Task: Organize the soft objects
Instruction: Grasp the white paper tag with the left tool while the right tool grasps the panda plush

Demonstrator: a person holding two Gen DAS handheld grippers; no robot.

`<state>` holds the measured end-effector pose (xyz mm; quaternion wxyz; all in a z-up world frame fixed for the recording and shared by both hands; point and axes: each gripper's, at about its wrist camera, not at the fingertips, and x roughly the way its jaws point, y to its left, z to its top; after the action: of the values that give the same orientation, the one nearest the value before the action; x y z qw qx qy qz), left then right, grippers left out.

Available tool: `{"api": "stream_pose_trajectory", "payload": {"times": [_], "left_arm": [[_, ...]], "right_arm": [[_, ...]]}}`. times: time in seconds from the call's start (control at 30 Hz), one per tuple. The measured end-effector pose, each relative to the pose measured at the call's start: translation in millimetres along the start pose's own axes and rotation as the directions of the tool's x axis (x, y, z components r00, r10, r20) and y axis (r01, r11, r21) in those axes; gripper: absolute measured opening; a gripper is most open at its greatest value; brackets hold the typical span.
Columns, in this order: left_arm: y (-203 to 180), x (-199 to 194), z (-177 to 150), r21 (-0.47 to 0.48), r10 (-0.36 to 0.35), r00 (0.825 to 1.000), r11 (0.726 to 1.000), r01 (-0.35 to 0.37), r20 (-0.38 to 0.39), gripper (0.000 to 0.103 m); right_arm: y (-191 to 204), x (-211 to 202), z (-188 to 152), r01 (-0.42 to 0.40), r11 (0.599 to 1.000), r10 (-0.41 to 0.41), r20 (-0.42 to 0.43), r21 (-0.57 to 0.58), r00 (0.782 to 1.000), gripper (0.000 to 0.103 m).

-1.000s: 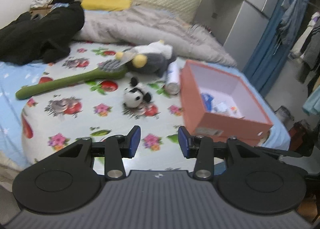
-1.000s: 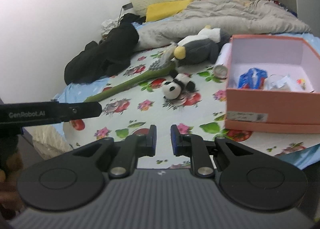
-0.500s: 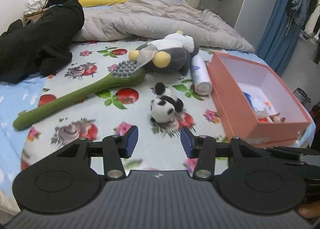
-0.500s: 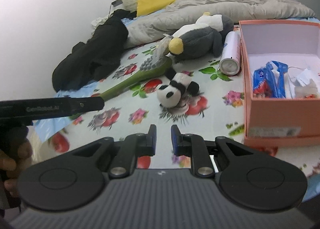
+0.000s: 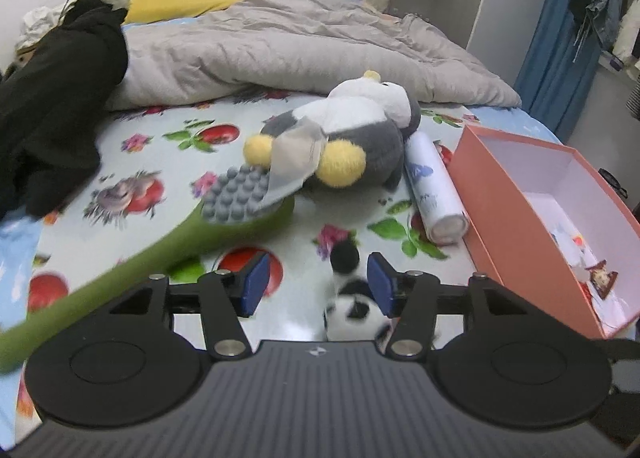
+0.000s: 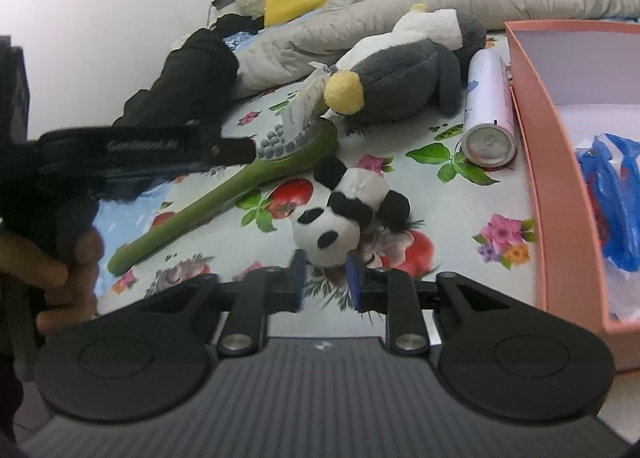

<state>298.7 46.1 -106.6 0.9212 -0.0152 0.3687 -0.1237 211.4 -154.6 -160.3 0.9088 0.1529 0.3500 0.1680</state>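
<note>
Barely begun: small black-and-white plush panda (image 6: 344,218) unheld just ahead of opening right gripper (image 6: 323,278) and opening, empty left gripper (image 5: 316,286), large grey penguin plush (image 5: 352,134) beyond, nothing soft sorted.

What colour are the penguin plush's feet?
Yellow; the penguin plush has a grey and white body. The left wrist view shows both feet best.

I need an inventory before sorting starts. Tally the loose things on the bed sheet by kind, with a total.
Plush toys: 2 (panda, penguin)
Long-handled brushes: 1 (green brush)
Spray cans: 1 (white can)
Boxes: 1 (pink box)
Total: 5
</note>
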Motion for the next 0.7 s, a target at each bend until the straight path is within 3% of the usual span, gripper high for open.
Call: {"api": "stream_pose_trajectory", "payload": {"times": [0.03, 0.13, 0.27, 0.4, 0.7], "left_arm": [[1, 6, 4, 0.007, 0.000, 1.000, 1.000, 0.000, 0.002, 0.063], [7, 28, 18, 0.022, -0.009, 1.000, 1.000, 0.008, 0.021, 0.064], [17, 55, 36, 0.012, -0.014, 1.000, 1.000, 0.014, 0.008, 0.067], [18, 73, 50, 0.067, 0.000, 1.000, 0.998, 0.000, 0.009, 0.074], [13, 108, 63, 0.158, 0.034, 0.999, 0.987, -0.034, 0.003, 0.073]], "right_arm": [[-1, 4, 3, -0.007, 1.000, 0.007, 0.006, 0.012, 1.000, 0.048], [1, 14, 7, -0.008, 1.000, 0.008, 0.032, 0.018, 0.999, 0.063], [2, 34, 10, 0.015, 0.999, -0.015, 0.014, 0.040, 1.000, 0.064], [5, 51, 12, 0.026, 0.998, -0.026, -0.006, 0.055, 1.000, 0.064], [3, 76, 12, 0.053, 0.994, -0.047, -0.063, 0.098, 0.997, 0.064]]}}
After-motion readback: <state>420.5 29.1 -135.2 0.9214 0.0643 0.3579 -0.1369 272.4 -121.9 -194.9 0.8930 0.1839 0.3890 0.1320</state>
